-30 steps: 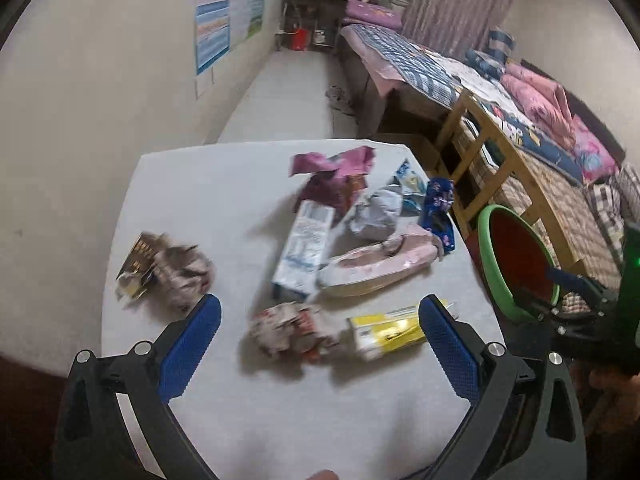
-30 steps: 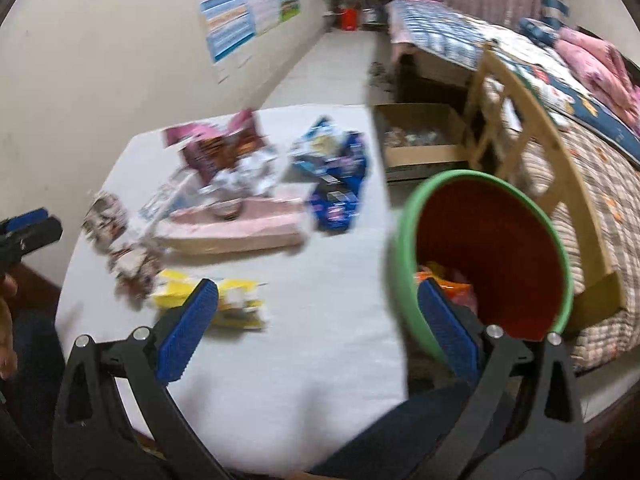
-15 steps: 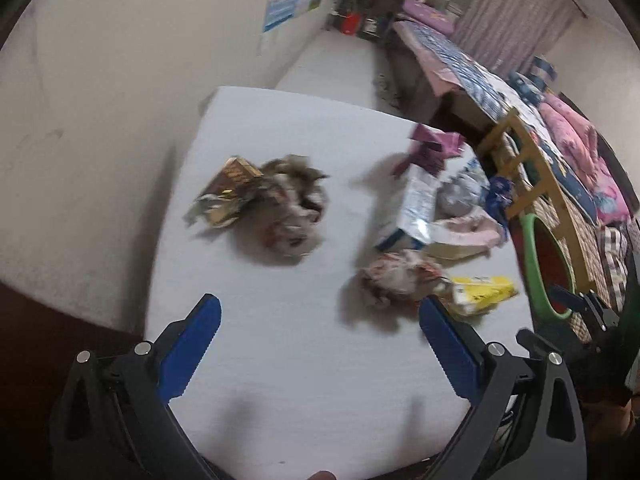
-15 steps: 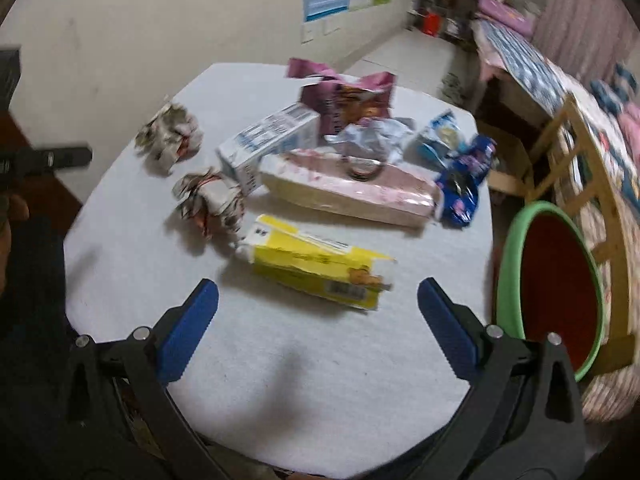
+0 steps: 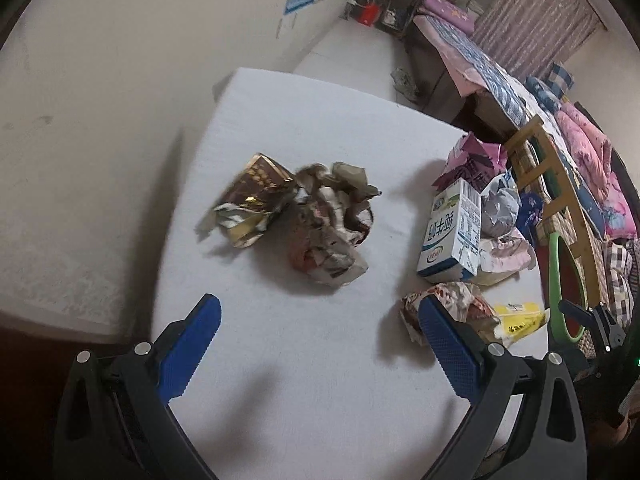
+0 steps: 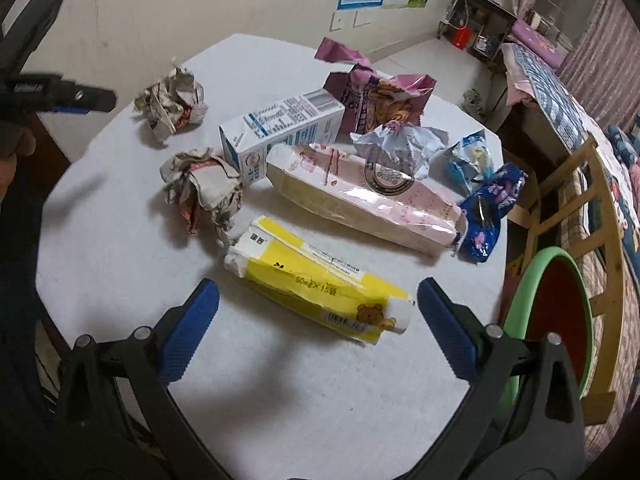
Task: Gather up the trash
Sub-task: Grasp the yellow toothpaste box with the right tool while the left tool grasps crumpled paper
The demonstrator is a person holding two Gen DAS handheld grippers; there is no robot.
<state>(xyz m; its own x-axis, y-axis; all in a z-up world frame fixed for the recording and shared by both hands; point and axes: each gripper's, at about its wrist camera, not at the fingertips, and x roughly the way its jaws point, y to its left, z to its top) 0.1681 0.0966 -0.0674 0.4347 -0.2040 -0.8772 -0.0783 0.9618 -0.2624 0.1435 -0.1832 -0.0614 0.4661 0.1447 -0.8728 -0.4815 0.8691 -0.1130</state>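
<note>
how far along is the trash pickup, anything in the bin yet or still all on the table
Done: nothing I can confirm; the green bin shows no contents from this angle. In hand: nothing; the left gripper and right gripper are both open. Left: the yellow packet, milk carton, pink bag, crumpled papers and wrappers.

The white table (image 6: pixel 120 280) carries scattered trash: two crumpled paper balls (image 6: pixel 172 106) (image 6: pixel 204 190), a milk carton (image 6: pixel 280 132), a yellow packet (image 6: pixel 320 280), a long pink package (image 6: pixel 360 200), a purple snack bag (image 6: pixel 376 96), a blue wrapper (image 6: pixel 486 212) and a gold wrapper (image 5: pixel 252 200).
</note>
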